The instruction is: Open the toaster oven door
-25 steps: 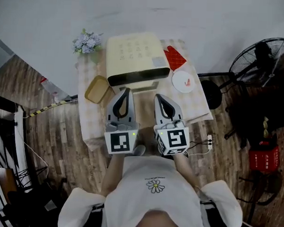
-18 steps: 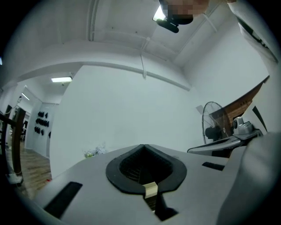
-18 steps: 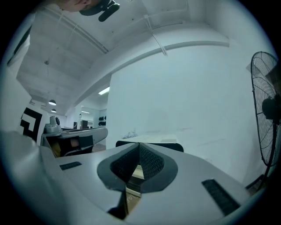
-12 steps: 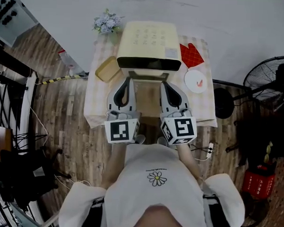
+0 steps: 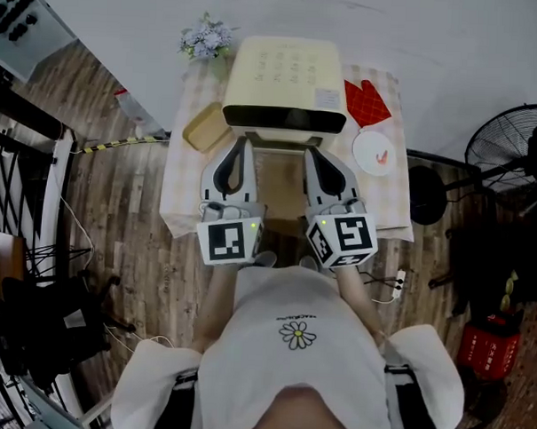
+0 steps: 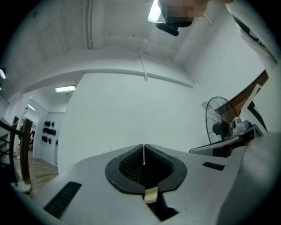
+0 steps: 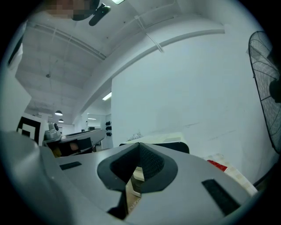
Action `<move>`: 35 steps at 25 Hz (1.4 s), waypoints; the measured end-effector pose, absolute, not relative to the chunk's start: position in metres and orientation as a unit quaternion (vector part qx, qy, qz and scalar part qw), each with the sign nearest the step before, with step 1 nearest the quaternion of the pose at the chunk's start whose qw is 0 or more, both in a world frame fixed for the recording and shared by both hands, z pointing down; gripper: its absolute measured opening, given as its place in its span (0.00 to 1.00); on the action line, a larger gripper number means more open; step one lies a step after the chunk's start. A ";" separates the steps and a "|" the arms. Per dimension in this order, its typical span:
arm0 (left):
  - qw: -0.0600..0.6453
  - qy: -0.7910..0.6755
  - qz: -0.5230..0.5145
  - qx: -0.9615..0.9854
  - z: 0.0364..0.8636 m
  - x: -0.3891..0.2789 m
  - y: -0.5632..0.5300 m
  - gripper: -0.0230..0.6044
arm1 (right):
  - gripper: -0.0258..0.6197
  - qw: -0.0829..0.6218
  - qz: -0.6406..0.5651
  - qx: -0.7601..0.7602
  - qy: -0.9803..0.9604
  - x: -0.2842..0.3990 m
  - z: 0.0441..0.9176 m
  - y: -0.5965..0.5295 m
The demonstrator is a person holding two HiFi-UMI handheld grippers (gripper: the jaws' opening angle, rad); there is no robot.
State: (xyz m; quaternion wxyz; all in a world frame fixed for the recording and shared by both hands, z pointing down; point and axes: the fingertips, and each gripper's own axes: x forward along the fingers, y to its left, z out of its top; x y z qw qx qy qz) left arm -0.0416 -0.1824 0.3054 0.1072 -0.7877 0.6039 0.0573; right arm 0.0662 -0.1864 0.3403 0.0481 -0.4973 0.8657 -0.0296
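1. The toaster oven (image 5: pixel 283 76) sits at twelve o'clock, its dark door (image 5: pixel 284 121) facing the person.
2. The left gripper (image 5: pixel 240 142) and right gripper (image 5: pixel 312 152) are pressed together and empty.
3. The door is likely rigid and hinged; take hold along its top edge.

A: What does the oven (image 5: pixel 283 75) look like?
B: It is a cream box with a flat top that carries faint marks. The front is a dark band; this is the door (image 5: pixel 284 121).
A: Is the door open?
B: No. It appears shut, upright against the body.
A: Where does it stand?
B: On the far half of the table (image 5: pixel 182 196), with the front turned to the near edge.
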 end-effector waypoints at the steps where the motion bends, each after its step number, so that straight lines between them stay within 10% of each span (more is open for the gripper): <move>1: 0.119 0.594 0.047 -0.794 0.302 -0.041 -0.187 0.07 | 0.05 0.053 -0.038 -0.488 0.870 0.063 0.341 -0.186; 12: 0.302 0.403 -0.191 -0.842 0.276 -0.017 -0.248 0.32 | 0.06 0.058 -0.082 -0.474 0.875 0.055 0.355 -0.188; 35: 0.220 0.188 -0.430 -0.855 0.370 -0.009 -0.292 0.31 | 0.06 0.060 -0.120 -0.492 0.860 0.062 0.371 -0.196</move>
